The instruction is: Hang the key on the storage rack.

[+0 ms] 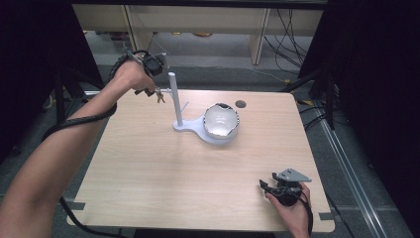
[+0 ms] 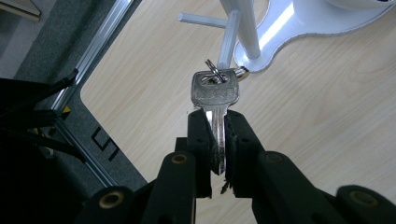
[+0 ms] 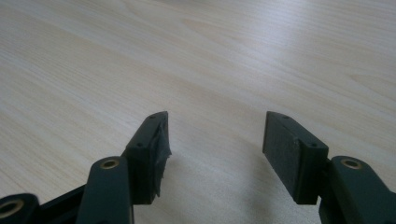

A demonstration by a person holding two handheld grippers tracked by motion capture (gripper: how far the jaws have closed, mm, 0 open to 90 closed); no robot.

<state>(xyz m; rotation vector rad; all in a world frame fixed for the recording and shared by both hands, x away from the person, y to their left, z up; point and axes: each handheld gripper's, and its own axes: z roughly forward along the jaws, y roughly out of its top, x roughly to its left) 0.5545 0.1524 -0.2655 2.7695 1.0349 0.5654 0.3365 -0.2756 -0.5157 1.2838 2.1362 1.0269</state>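
Left tongs (image 2: 217,140) clamp the key (image 2: 215,100) by its blade, at the white stand (image 2: 250,53)'s side peg (image 2: 229,44). We should thread the ring (image 2: 212,72) squarely over the tip. Right tongs (image 3: 215,140) rest wide open, empty, on the worktop (image 3: 196,56).

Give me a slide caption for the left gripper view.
Left tool shut on a silver key by its blade, key ring close to a peg of the white stand on the wooden table.

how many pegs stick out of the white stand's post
2. One peg points sideways from the post; the other peg slants toward the key that the left gripper holds. More may be hidden behind the post.
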